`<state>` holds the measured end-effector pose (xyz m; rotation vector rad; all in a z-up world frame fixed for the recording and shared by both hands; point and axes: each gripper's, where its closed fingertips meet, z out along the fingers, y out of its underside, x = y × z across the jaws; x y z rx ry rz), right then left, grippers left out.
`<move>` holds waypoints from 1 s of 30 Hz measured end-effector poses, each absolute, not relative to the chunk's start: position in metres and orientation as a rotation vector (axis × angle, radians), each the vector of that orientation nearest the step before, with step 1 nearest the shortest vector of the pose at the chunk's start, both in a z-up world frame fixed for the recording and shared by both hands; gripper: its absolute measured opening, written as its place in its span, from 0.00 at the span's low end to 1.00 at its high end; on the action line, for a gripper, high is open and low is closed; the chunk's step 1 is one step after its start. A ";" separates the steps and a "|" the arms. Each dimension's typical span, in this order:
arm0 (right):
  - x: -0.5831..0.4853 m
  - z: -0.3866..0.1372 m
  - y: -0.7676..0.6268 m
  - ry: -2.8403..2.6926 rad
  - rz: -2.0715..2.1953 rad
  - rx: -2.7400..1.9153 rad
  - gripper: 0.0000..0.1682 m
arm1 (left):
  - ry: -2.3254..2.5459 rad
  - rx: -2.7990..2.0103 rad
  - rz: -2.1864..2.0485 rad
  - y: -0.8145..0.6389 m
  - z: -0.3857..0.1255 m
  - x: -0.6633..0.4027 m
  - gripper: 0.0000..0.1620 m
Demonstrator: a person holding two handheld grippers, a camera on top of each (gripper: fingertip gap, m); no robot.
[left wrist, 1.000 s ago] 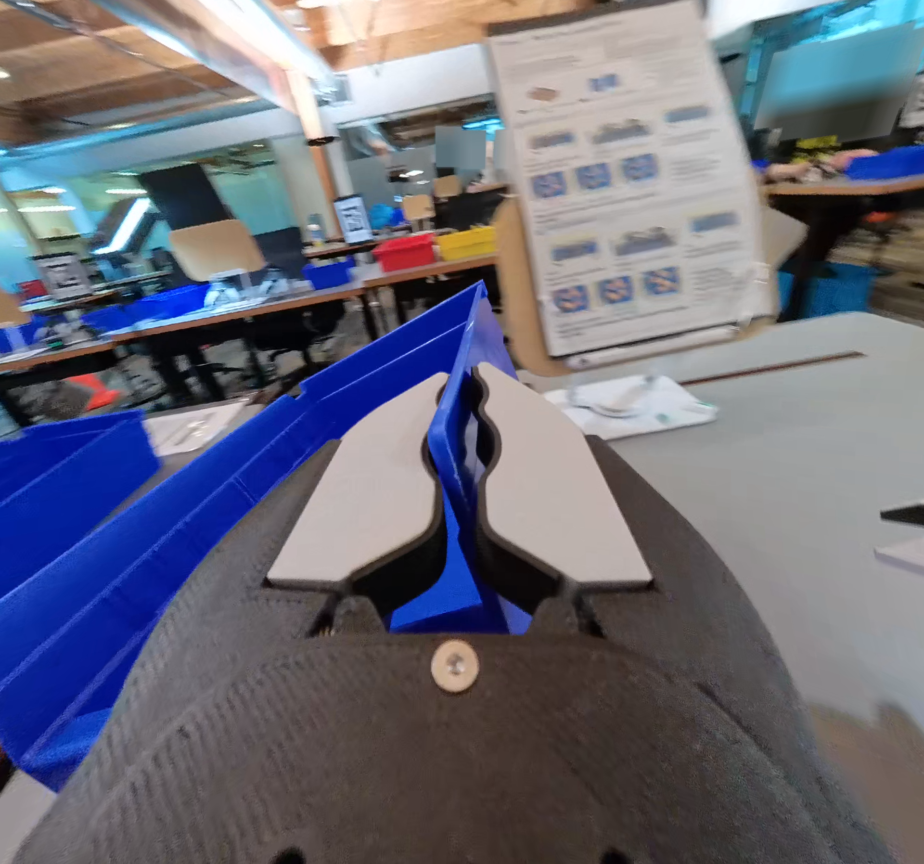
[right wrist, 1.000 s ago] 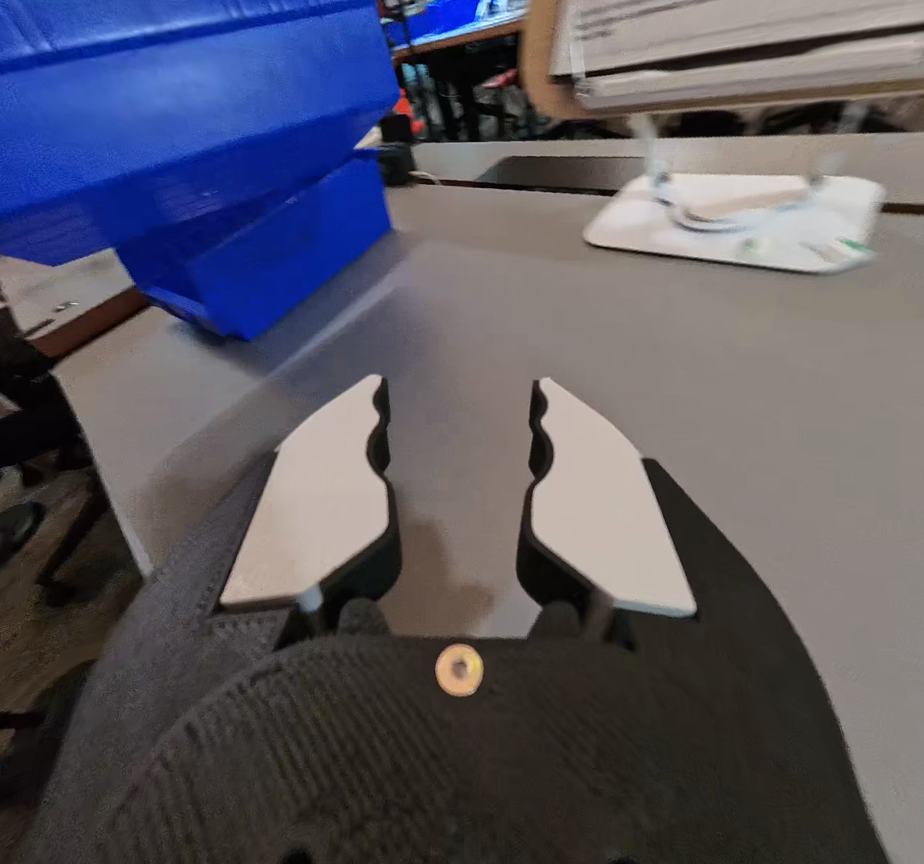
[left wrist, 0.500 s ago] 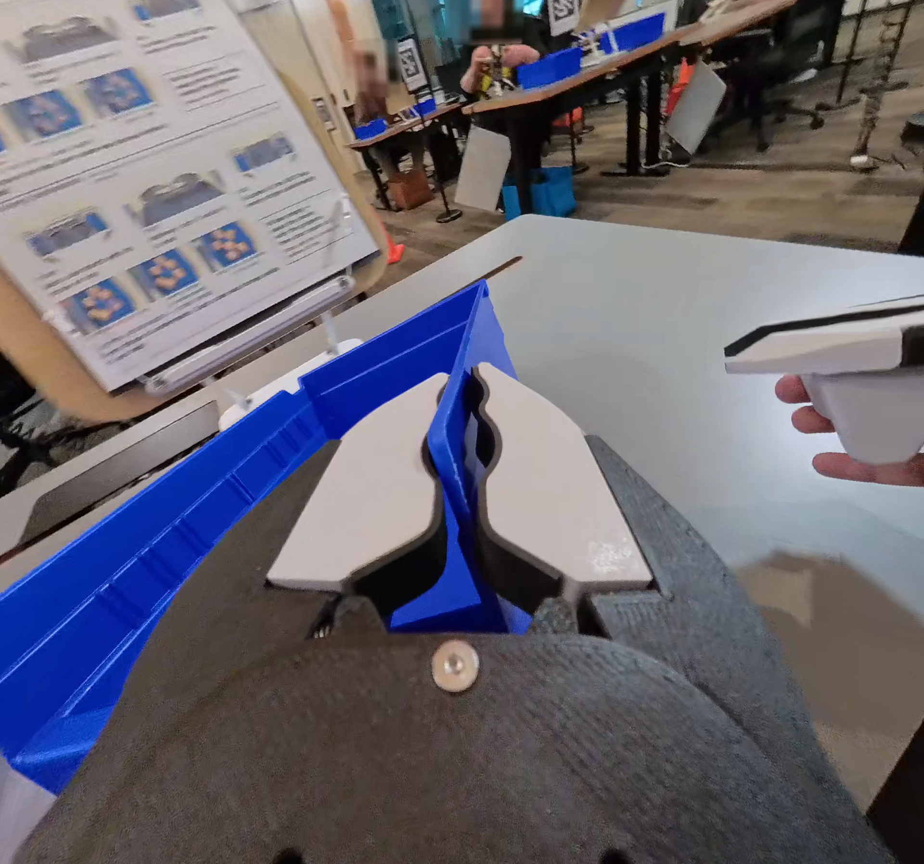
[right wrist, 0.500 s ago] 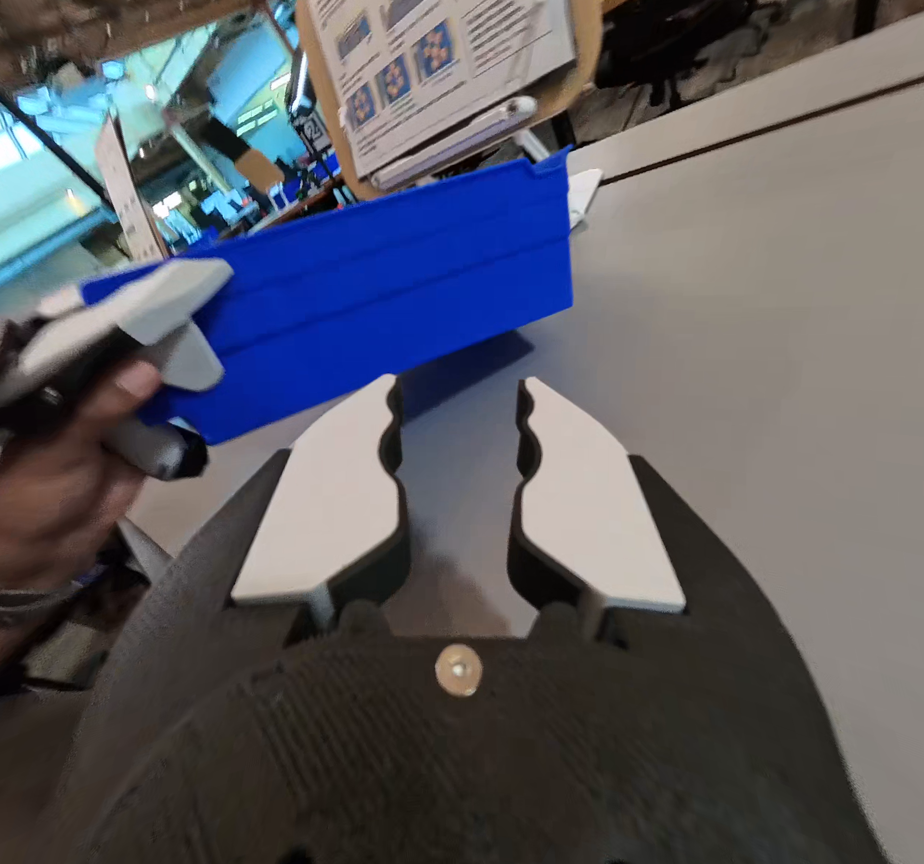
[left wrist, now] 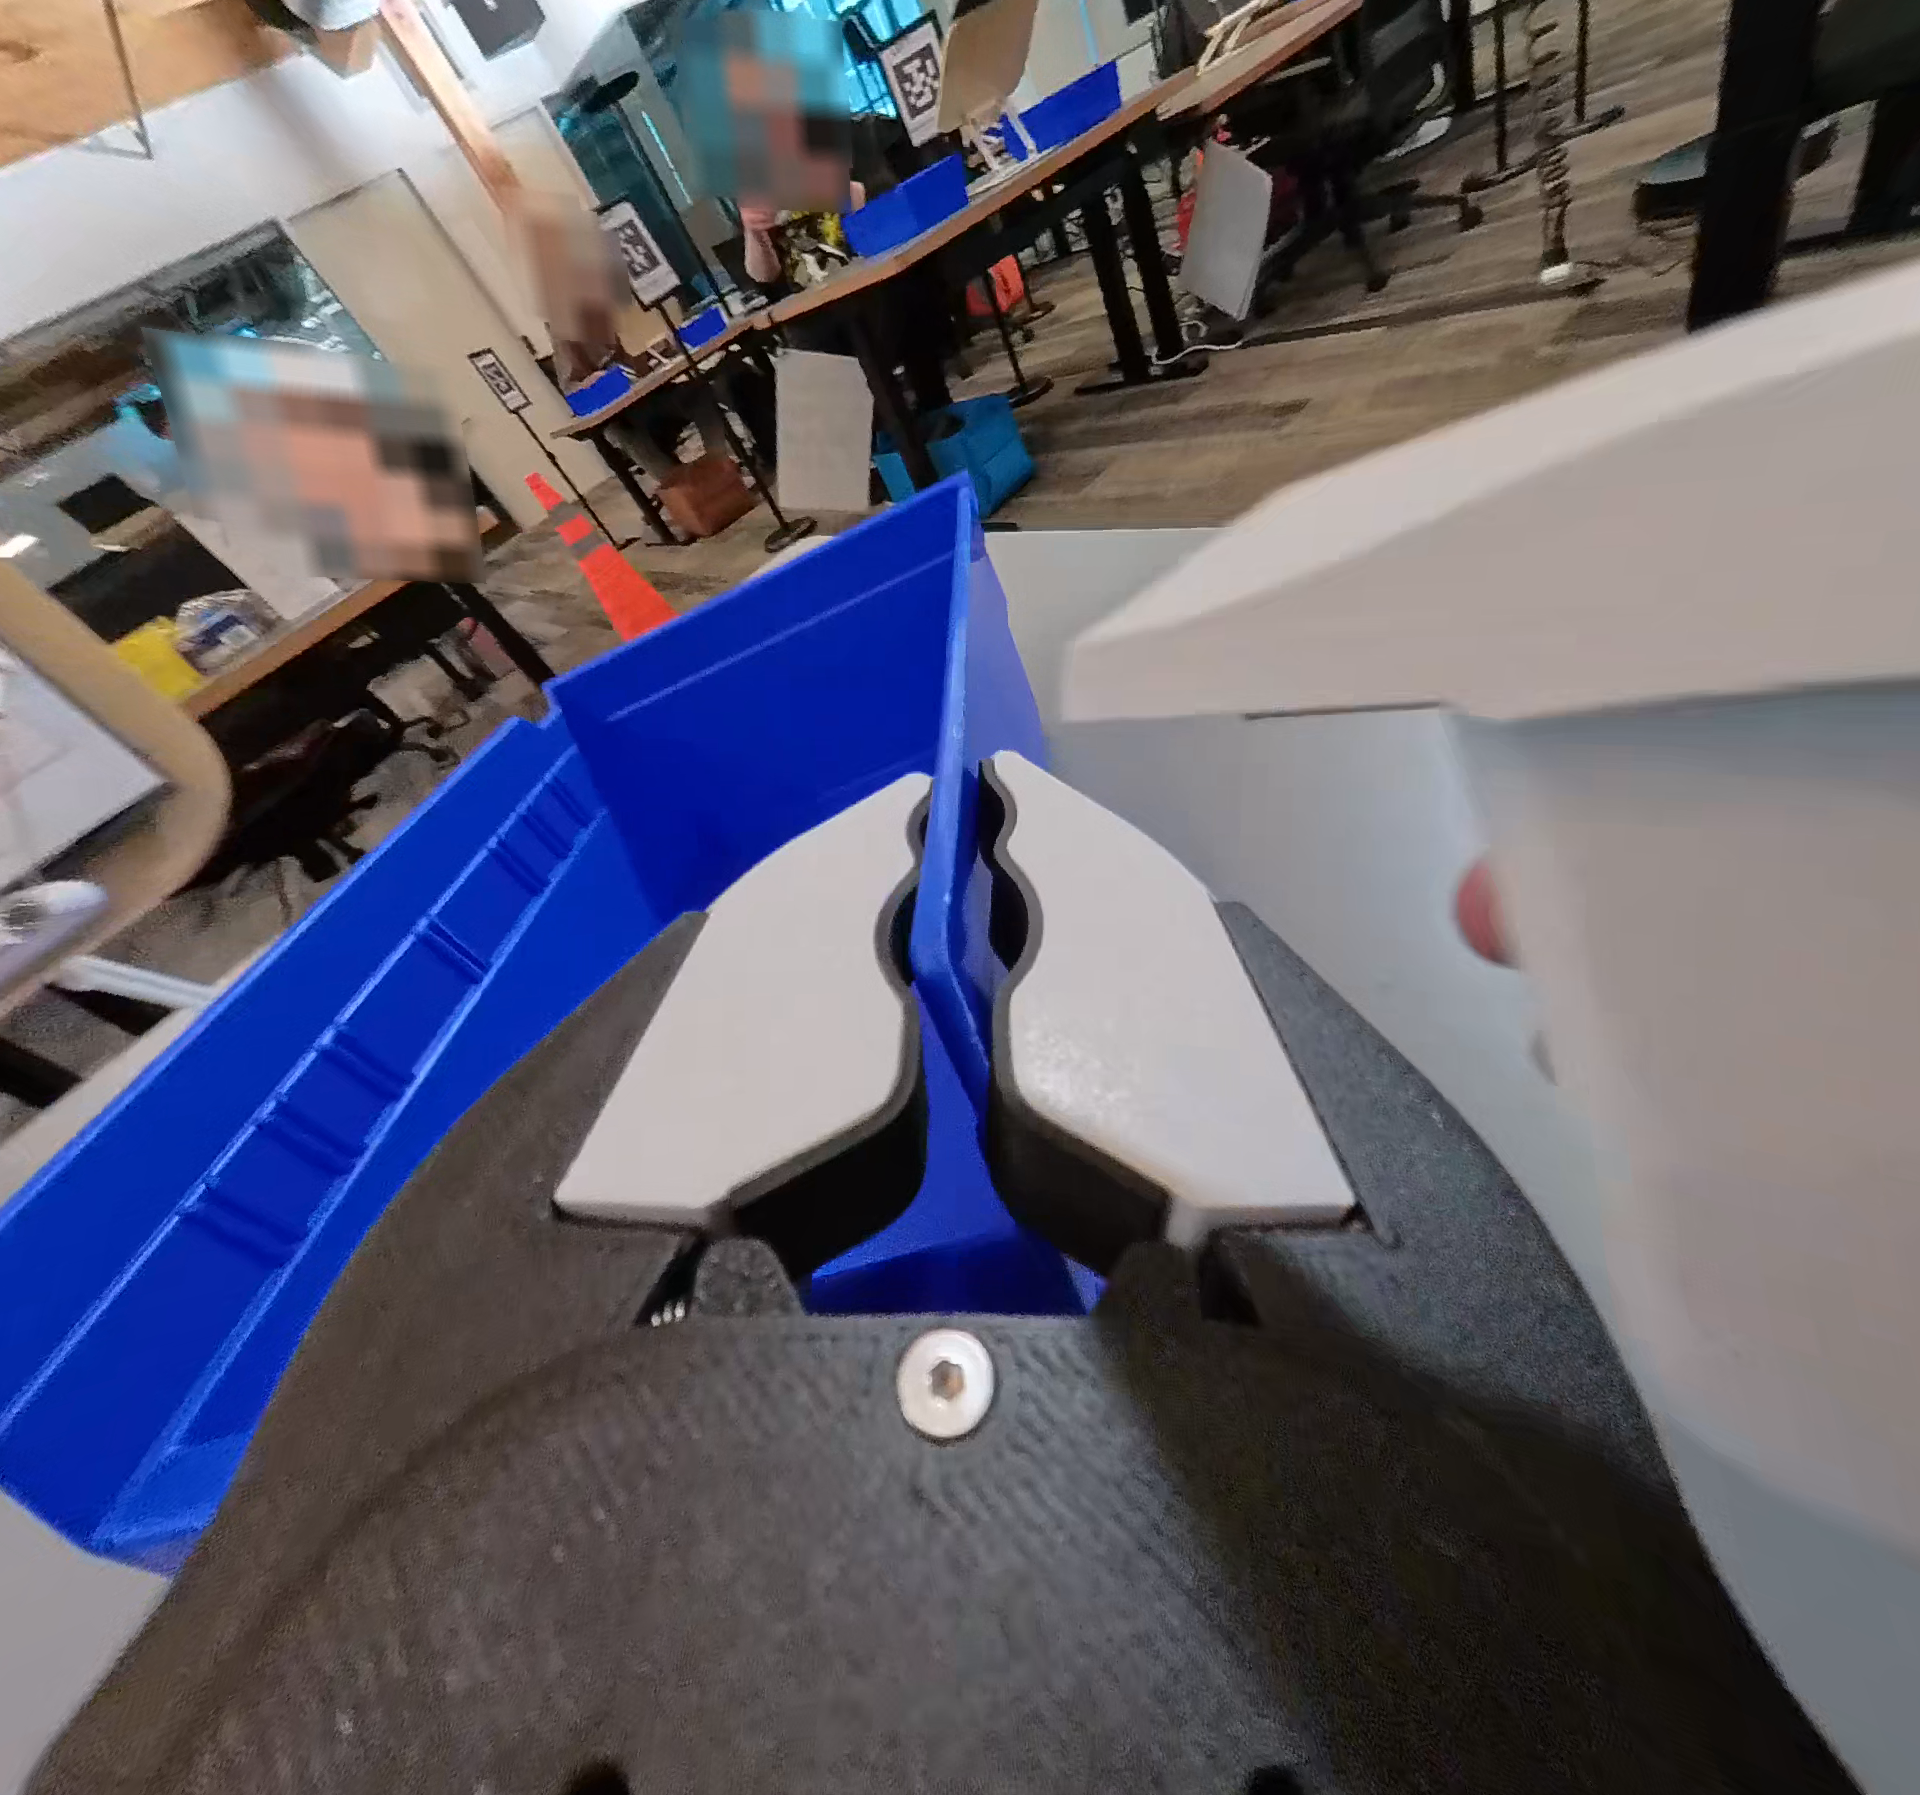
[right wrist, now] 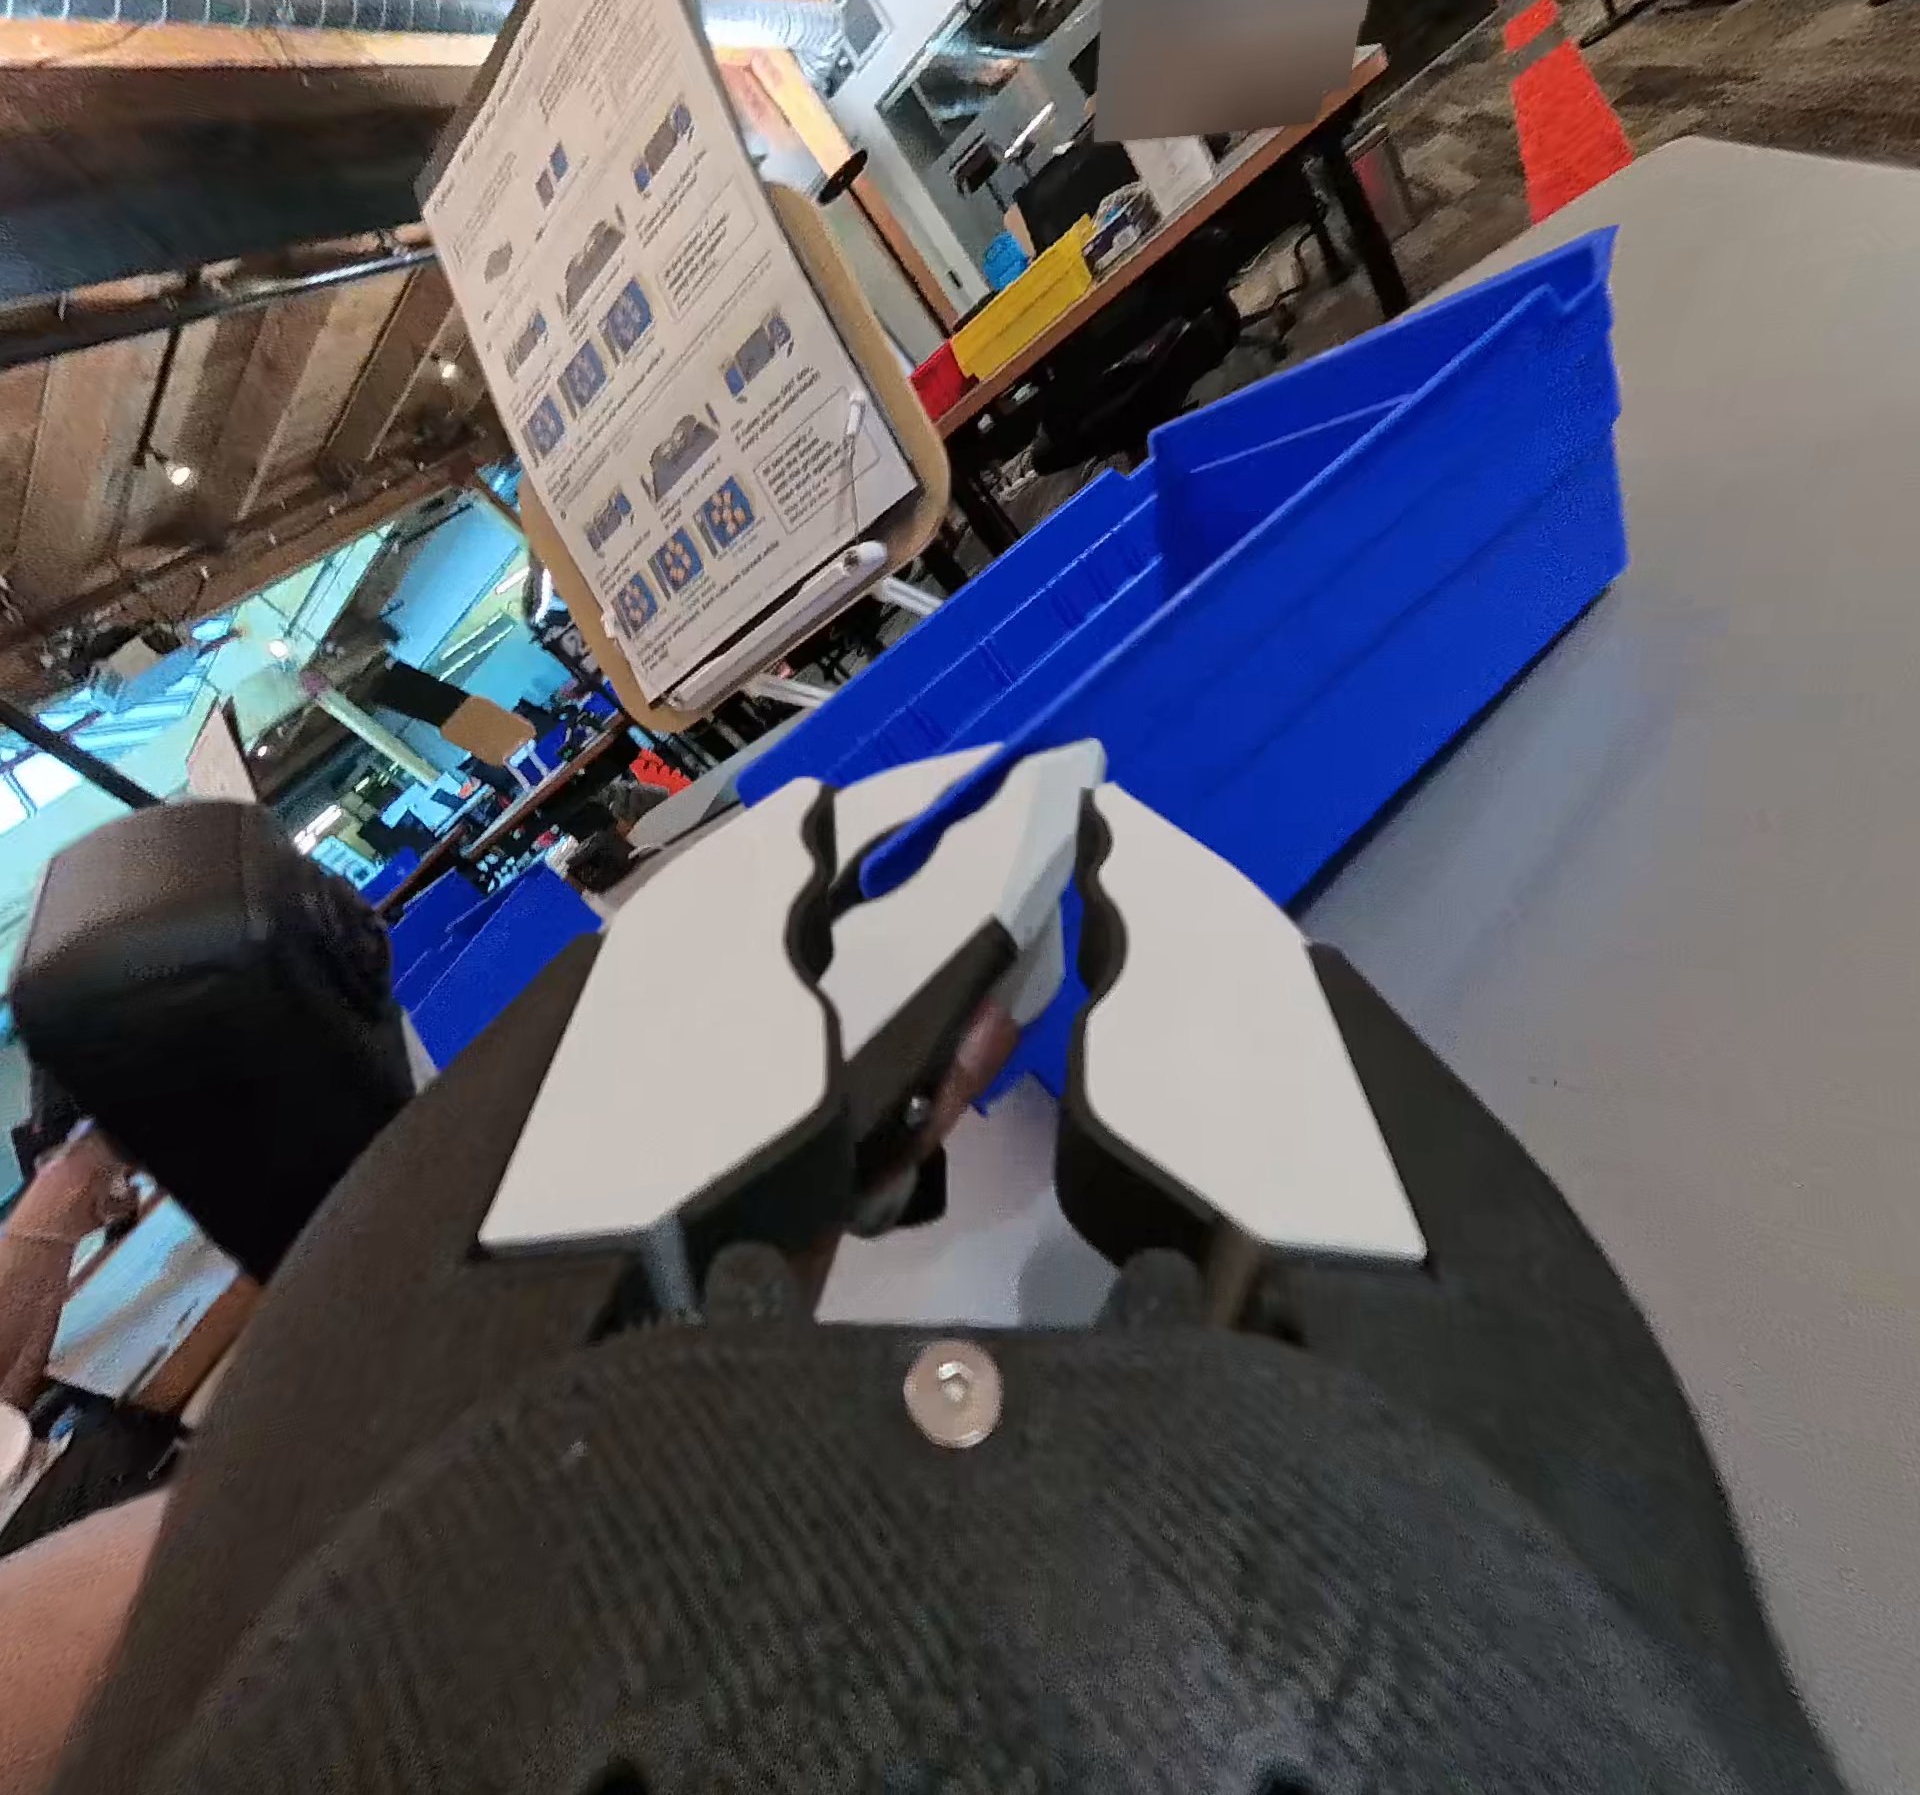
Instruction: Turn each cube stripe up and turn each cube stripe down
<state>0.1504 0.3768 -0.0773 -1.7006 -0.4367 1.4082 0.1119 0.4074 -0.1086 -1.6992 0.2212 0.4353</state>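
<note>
No cube shows in either view. My left gripper [left wrist: 958, 789] is shut on the near wall of a blue plastic bin [left wrist: 727, 758], one finger inside the wall and one outside. The part of the bin's inside that shows holds nothing. In the right wrist view the bin [right wrist: 1351, 602] lies on the grey table [right wrist: 1714, 914], stretching away to the right. My right gripper [right wrist: 951, 800] is open and empty, just behind the left gripper's fingers [right wrist: 894, 914] on the bin wall. The right gripper's grey housing [left wrist: 1662, 914] fills the right of the left wrist view.
A clipboard stand with an instruction sheet [right wrist: 665, 343] stands behind the bin. More blue bins [right wrist: 488, 924] sit to the left. Beyond the table are an orange cone [right wrist: 1558, 104], work desks and people. A hand and the left gripper's black body [right wrist: 208, 997] are at left.
The left gripper has swung the bin round to the right, still shut on its wall. The right gripper has moved in close behind the left gripper and stays open.
</note>
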 end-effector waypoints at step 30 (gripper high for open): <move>0.134 -0.098 0.386 -0.570 0.680 -1.676 0.53 | -0.149 -1.755 0.190 0.180 -0.086 -0.103 0.20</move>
